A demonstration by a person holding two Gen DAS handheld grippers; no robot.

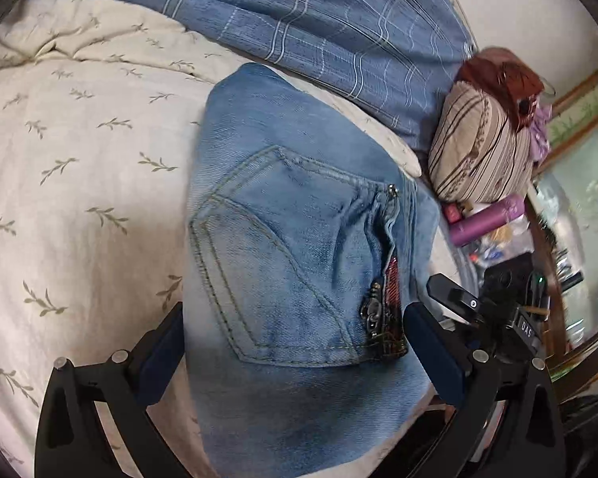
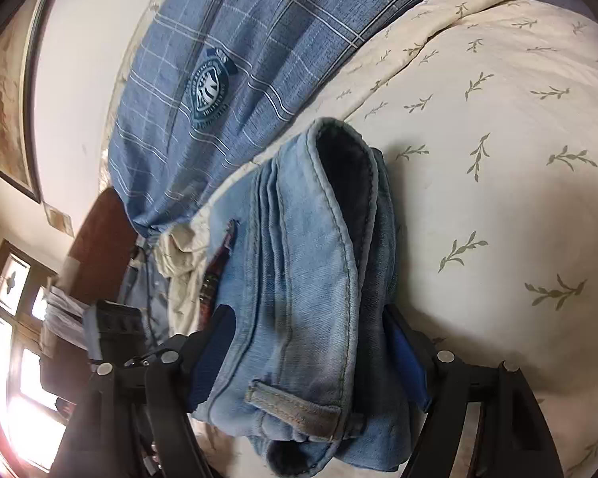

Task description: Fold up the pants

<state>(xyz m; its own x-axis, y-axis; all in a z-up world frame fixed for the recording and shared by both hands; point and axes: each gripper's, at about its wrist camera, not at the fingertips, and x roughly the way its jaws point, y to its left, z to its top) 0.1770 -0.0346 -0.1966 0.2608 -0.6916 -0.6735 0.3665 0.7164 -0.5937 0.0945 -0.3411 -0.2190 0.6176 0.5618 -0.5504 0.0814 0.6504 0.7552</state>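
Nearest your lenses lay the jeans (image 1: 299,239), already folded into a thick bundle on the leaf-print bedspread (image 1: 79,139), back pocket (image 1: 267,263) up. Your left gripper (image 1: 295,342) stood wide, straddling the bundle without visibly pinching it, and your right gripper (image 2: 311,354) spanned the stacked waistband (image 2: 323,247) layers, though a true clamp could not be told. You did best to press evenly, keeping edges aligned, clear of the plaid blanket (image 1: 339,12).

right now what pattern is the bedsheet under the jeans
Cream bedsheet with small green leaf sprigs, clearest in the right wrist view.
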